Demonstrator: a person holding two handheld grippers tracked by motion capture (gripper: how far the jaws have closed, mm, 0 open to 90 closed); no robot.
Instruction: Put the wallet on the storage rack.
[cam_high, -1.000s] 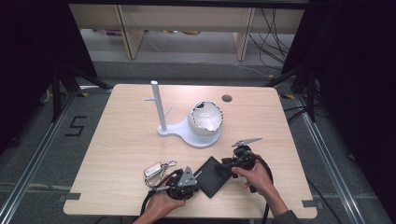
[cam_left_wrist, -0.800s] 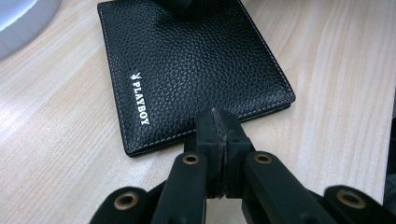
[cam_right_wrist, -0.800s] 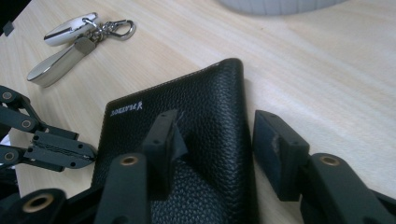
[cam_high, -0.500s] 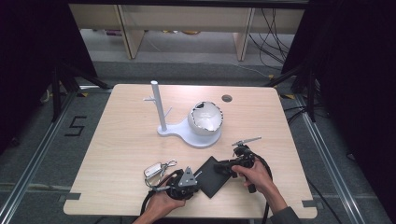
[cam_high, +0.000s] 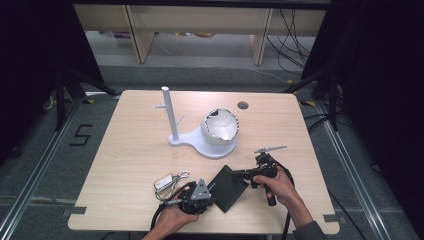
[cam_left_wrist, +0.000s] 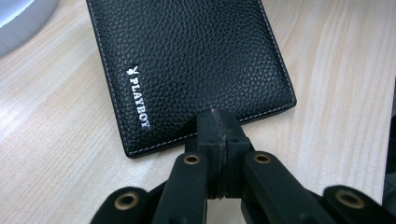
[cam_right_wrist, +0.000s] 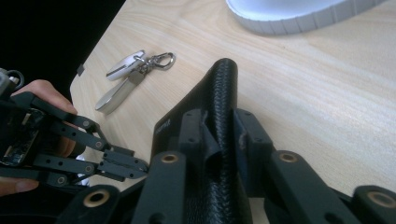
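Note:
A black leather wallet (cam_high: 227, 187) with white PLAYBOY lettering (cam_left_wrist: 187, 65) lies near the table's front edge. My right gripper (cam_high: 241, 175) is shut on its rounded spine (cam_right_wrist: 223, 98), one jaw on each side, and holds that edge a little off the wood. My left gripper (cam_high: 212, 192) comes in from the opposite side. Its jaws are shut flat together, and their tips (cam_left_wrist: 218, 123) rest at the wallet's near edge. No leather shows between them. In the right gripper view the left gripper (cam_right_wrist: 140, 167) meets the wallet's lower corner.
A key bunch with a white fob (cam_high: 167, 181) lies left of the wallet (cam_right_wrist: 126, 79). Behind it stands a white stand (cam_high: 171, 115) on a flat base, with a jagged white bowl (cam_high: 220, 126) on that base. A cable hole (cam_high: 243, 105) is at the back.

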